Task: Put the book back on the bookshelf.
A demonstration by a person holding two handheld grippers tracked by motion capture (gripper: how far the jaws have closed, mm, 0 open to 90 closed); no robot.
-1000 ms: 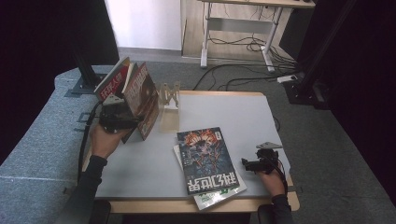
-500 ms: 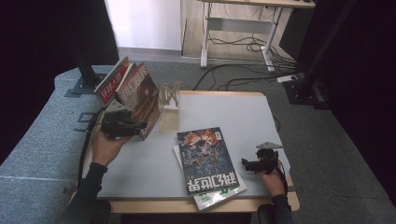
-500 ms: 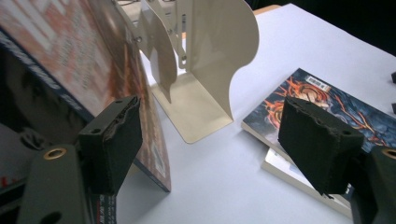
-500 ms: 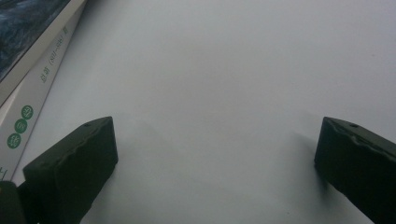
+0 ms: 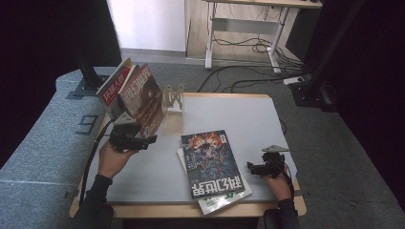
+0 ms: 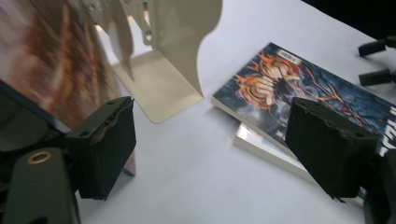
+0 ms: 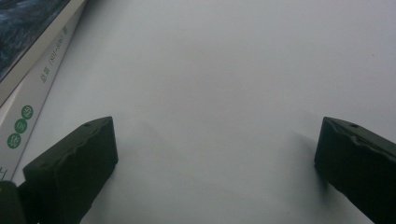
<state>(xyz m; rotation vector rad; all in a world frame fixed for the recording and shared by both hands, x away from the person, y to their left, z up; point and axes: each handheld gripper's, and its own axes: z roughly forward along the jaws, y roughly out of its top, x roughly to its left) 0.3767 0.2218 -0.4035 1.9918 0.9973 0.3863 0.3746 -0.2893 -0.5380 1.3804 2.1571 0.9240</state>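
Because two magazines are leant upright against the cream bookend at the counter's back left, the left gripper is held beside them, its jaws just opened and empty; the right gripper is rested idle, jaws apart.

- Table: bookend stands near far left corner.
- Two upright magazines lean left of bookend, along left edge.
- Left gripper just in front of upright magazines, near left edge.
- Two stacked magazines lie flat at near edge, centre; lower one juts over near edge.
- Right gripper right of stack, near right corner.
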